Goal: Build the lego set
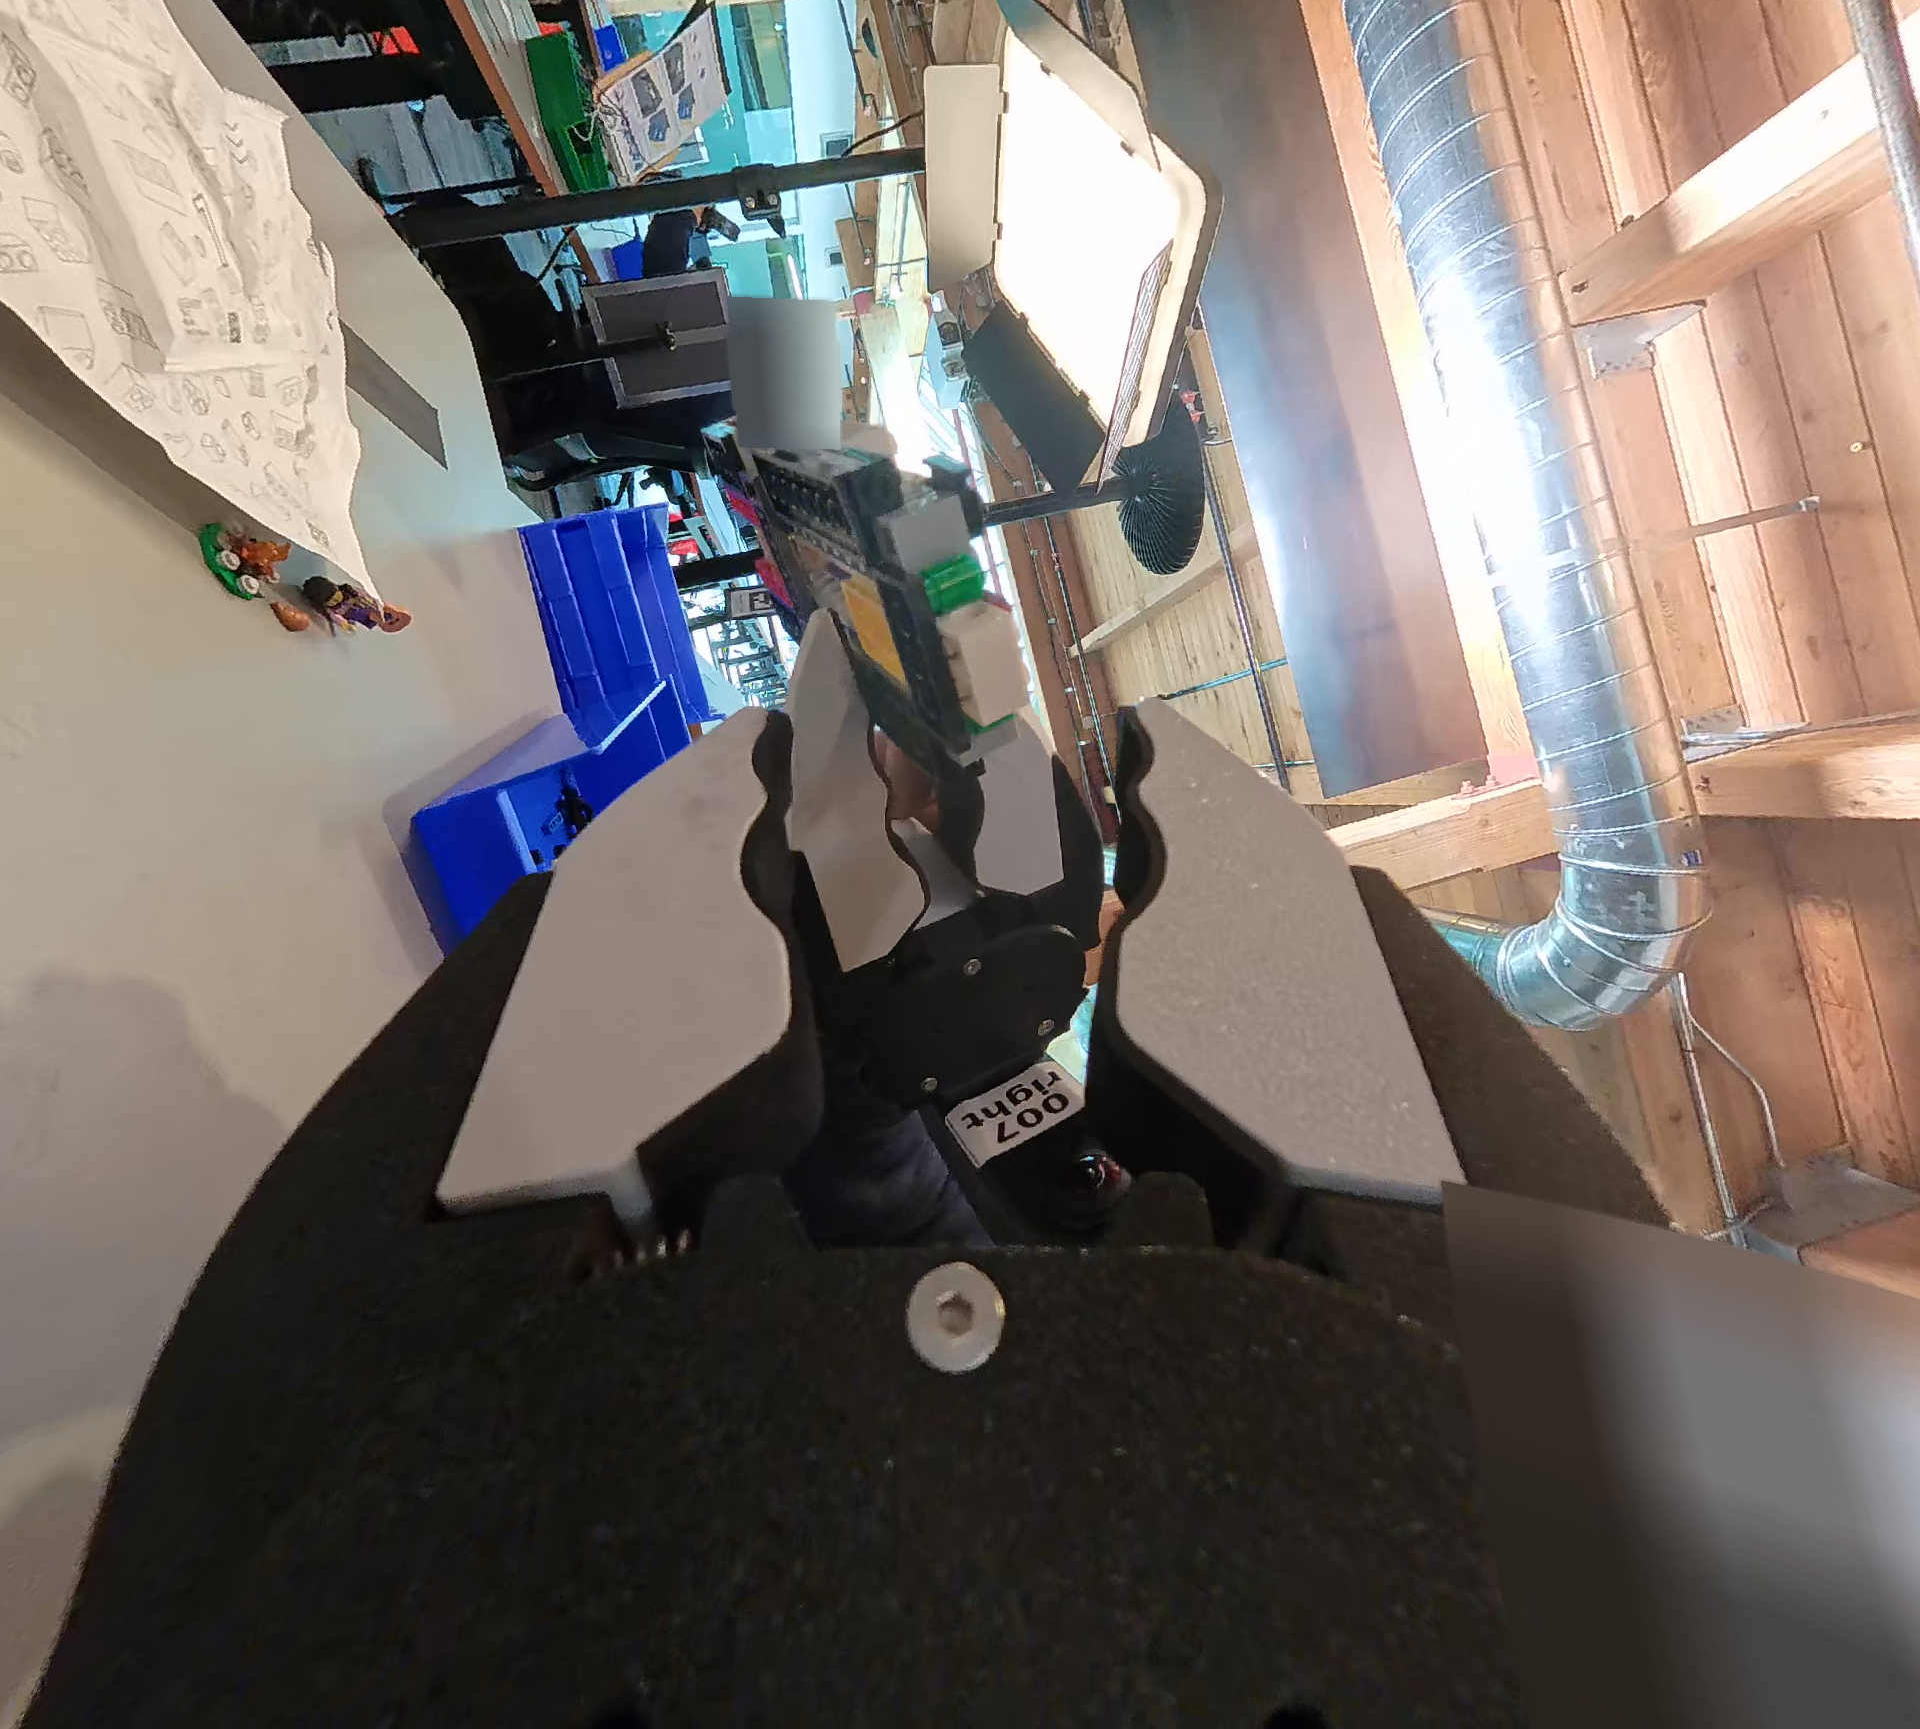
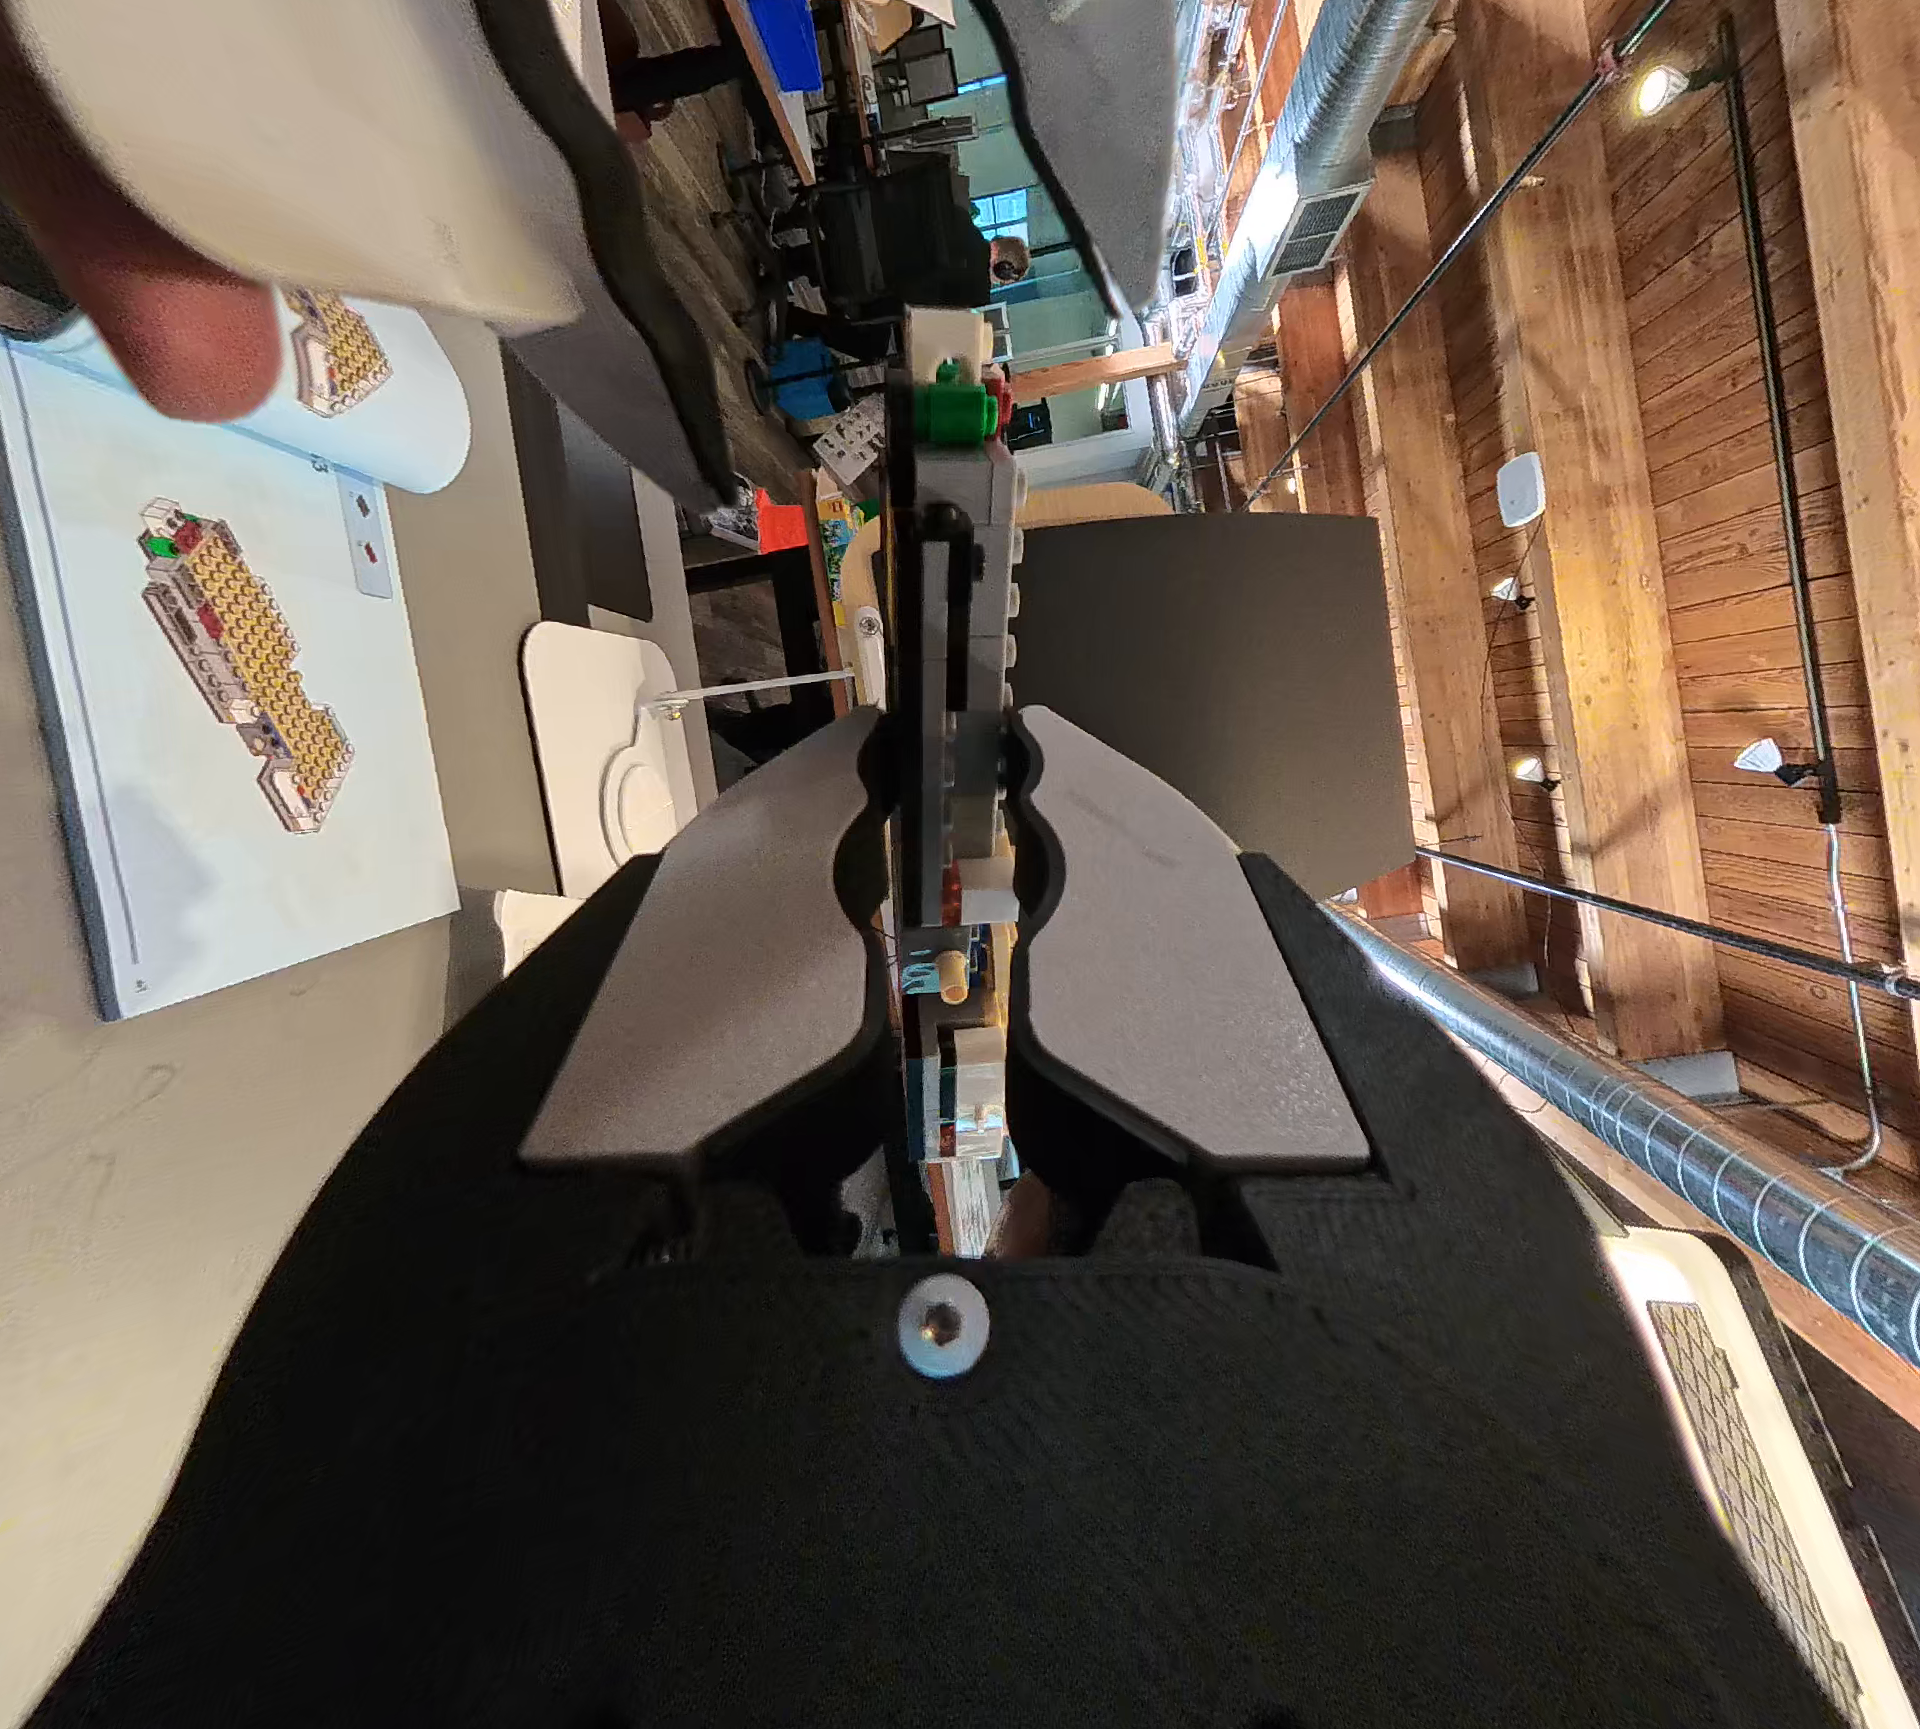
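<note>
Now | R gripper (image 2: pixel 943 770) pinching brick model (image 2: pixel 951 640) edge-on | L gripper (image 1: pixel 945 744) spread, just below model

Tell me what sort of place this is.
Probably a shared workshop or maker space in a converted industrial building: timber ceiling with exposed metal ducts, work tables with blue bins, and a brick-building instruction booklet.

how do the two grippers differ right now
The right gripper has its jaws nearly closed, pads pressing both sides of a brick model; the left gripper stands wide open and holds nothing. The right carries the model; the left only faces it. Both have grey fingers on black bodies.
</note>
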`<state>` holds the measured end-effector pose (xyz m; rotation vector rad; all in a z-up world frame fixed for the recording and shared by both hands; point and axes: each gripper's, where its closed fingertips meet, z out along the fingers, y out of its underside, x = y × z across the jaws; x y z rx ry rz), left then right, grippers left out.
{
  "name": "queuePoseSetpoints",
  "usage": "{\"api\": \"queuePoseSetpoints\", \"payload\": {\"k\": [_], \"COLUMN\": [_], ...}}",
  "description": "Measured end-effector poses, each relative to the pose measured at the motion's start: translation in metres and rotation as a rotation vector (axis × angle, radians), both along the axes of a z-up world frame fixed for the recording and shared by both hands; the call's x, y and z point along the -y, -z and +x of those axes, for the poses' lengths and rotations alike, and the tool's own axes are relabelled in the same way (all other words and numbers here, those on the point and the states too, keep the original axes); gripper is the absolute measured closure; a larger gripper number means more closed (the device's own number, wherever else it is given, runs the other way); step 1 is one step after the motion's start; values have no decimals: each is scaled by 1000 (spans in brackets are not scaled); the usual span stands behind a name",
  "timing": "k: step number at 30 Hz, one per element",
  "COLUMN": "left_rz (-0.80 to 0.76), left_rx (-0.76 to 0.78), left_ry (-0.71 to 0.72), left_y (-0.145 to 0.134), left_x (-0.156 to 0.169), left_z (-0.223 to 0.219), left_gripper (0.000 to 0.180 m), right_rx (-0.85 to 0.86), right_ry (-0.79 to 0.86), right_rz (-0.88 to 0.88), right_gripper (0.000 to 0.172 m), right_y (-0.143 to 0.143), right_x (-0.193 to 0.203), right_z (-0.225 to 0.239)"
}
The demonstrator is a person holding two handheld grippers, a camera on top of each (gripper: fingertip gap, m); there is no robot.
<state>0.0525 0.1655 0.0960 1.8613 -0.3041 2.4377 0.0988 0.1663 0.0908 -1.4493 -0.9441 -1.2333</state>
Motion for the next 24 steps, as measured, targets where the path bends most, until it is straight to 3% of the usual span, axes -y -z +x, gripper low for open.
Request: {"api": "queuePoseSetpoints", "payload": {"k": [10, 18, 24], "left_rz": [10, 27, 59], "left_rx": [-28, -29, -47], "left_ry": [-8, 4, 18], "left_y": [-1, -6, -1], "left_x": [-9, -8, -11], "left_z": [11, 17, 20], "left_gripper": [120, 120, 120], "right_rx": [-103, -60, 86], "right_ry": [-23, -29, -30], "right_rz": [2, 7, 27], "right_gripper": [153, 153, 152], "right_y": [-3, -1, 4], "right_x": [-3, -5, -5], "right_z": [3, 2, -2]}}
